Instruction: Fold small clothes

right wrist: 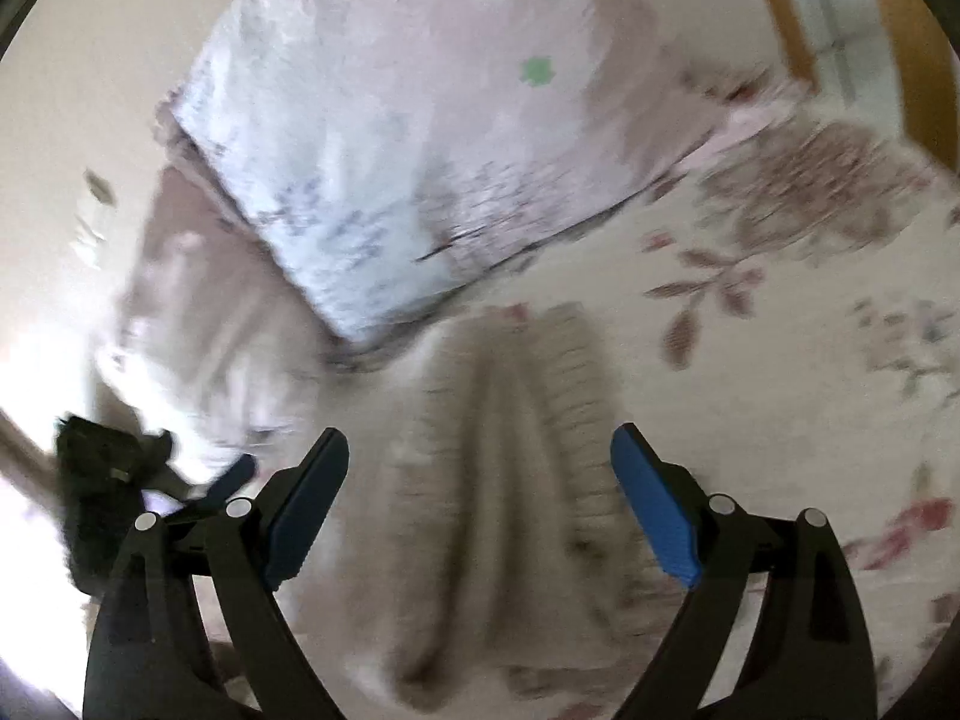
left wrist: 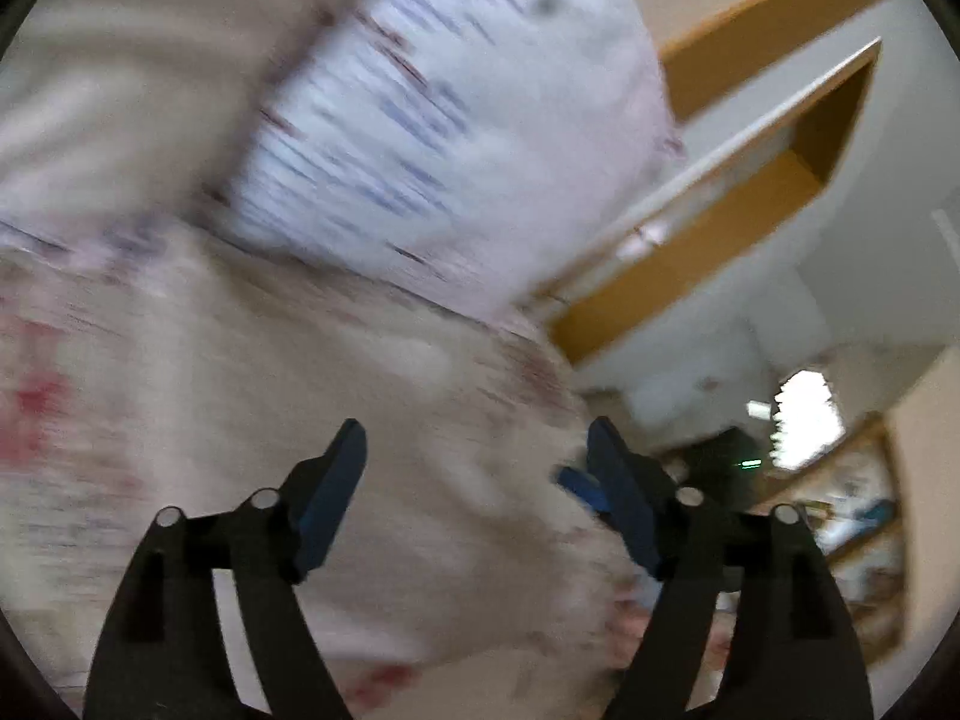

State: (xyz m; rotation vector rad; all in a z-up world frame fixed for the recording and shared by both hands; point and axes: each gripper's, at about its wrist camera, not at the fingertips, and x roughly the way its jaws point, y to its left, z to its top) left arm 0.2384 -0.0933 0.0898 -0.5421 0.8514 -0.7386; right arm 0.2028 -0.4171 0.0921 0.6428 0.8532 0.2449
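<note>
We hover both grippers, left (left wrist: 477,450) and right (right wrist: 480,456), jaws open and empty, over a crumpled beige knit garment (right wrist: 510,480) on the floral bedspread (right wrist: 810,360); a hasty pinch risks catching the bedding too.

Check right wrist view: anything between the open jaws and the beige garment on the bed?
Nothing visible. The right gripper is open with the beige garment lying straight ahead on the floral bedspread; the pillow sits beyond it.

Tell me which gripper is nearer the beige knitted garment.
Right. The right gripper hangs open directly over the beige knitted garment; the left gripper sits off to its side, also open.
</note>
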